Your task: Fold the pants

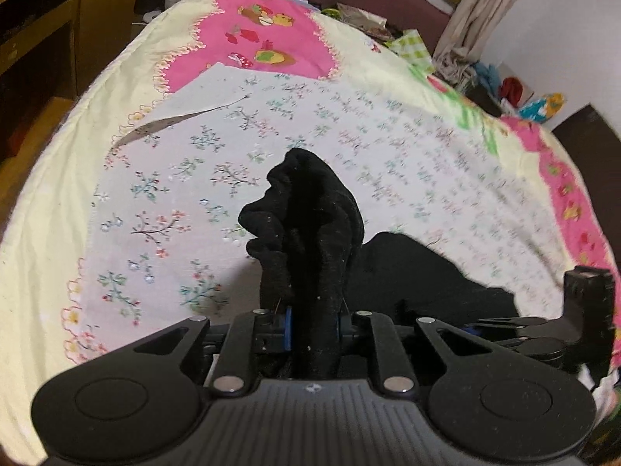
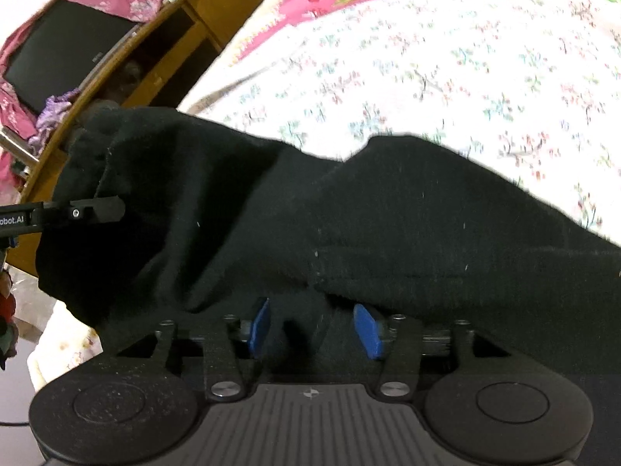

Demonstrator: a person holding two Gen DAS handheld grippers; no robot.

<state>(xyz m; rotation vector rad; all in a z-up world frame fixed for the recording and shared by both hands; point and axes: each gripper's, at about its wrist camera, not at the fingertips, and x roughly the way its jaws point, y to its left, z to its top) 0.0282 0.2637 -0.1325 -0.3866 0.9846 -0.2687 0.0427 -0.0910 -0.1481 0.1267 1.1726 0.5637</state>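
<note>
We have the black, soft knit pants [image 2: 310, 209] lying across the bed, on its white sheet printed with small floral sprigs [image 1: 388, 143], which itself lies over a cream and pink bedspread [image 1: 58, 194]. The left gripper [image 1: 316, 326] has its jaws drawn narrow on a bunched ridge of the black cloth, which stands up in a crumpled tuft between the blue pads [image 1: 287, 328]. The right gripper [image 2: 314, 330] has its jaws about half apart with a fold of the same cloth between the blue pads [image 2: 366, 330]; the pads appear to press on it, though the dark fabric makes the contact hard to read. We judge the pants light and thoroughly limp (a thick, fuzzy jersey by the look of it, flecked with lint), so they will sag and drape from any hold instead of keeping a shape, and they should not slip easily from the pads. The best holds, in our view, are along one edge, well apart, so the cloth hangs flat between the two grippers; a bunched pinch like the left one risks dragging wrinkles into the fold.
</note>
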